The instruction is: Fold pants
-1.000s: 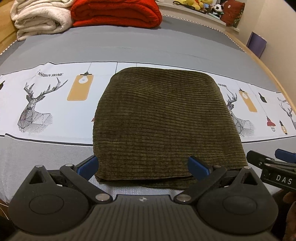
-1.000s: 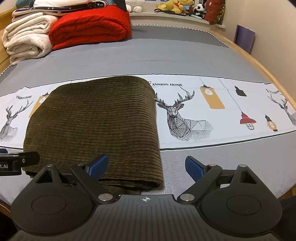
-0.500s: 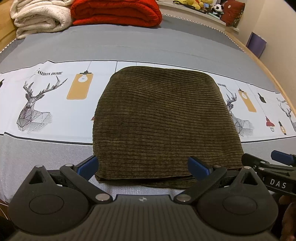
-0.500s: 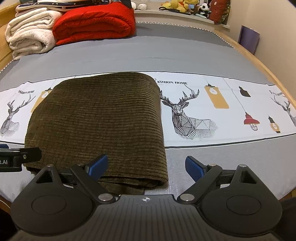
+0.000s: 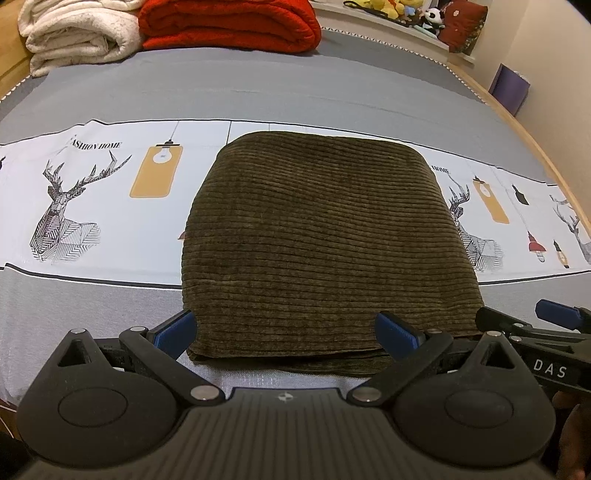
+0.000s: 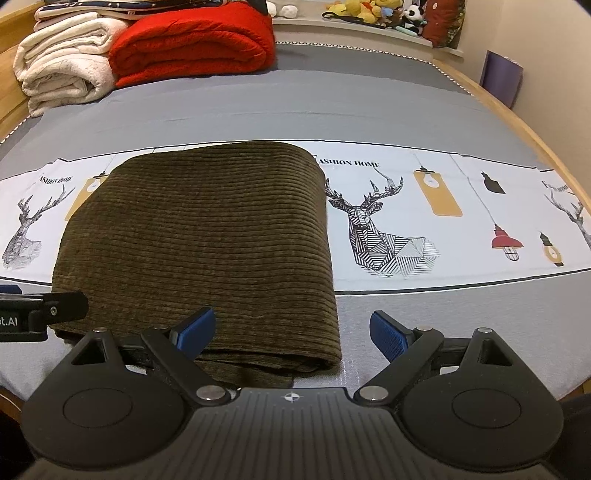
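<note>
Dark olive corduroy pants [image 5: 325, 243] lie folded into a flat, squarish stack on the bed; the right wrist view has them [image 6: 199, 251] left of centre. My left gripper [image 5: 286, 330] stands open just in front of the stack's near edge, holding nothing. My right gripper [image 6: 291, 330] is open too, at the stack's near right corner, its left fingertip [image 6: 194, 330] over the cloth. In the left wrist view the right gripper's fingers [image 5: 559, 314] show at the right edge.
The bed has a grey sheet [image 5: 258, 88] with a white printed band of deer and lamps [image 6: 388, 225]. Folded red [image 6: 192, 48] and cream [image 6: 62, 70] blankets sit at the far end. Plush toys [image 6: 373, 11] line a ledge. A wooden bed rail [image 6: 517, 125] runs along the right.
Both grippers have drawn back slightly from the pants and risen a little; the folded stack has not moved.
</note>
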Demonstrator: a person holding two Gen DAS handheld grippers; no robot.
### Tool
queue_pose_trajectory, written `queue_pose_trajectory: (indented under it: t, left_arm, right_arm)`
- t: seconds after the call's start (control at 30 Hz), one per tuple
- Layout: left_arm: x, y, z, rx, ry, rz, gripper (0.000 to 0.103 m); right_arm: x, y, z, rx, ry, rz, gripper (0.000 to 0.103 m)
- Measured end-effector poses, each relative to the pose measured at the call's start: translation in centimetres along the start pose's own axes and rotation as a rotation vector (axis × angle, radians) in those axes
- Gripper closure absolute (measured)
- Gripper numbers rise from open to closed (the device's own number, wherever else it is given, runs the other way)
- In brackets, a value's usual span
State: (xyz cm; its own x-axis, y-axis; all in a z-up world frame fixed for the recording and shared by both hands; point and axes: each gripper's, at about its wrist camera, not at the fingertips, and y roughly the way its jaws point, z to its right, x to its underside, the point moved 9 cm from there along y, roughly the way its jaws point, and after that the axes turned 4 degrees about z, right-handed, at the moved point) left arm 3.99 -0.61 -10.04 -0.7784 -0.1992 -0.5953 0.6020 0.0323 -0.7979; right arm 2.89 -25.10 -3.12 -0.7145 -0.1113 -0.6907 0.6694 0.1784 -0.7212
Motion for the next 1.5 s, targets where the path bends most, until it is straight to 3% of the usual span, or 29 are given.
queue_pose_trajectory:
  t: [1.5]
  left_arm:
    - [-0.15,-0.43,0.43,0.032,0.005,0.015,0.000]
  right_arm:
    - [0.20,0.05,-0.36,-0.007,-0.002,-0.009,0.012]
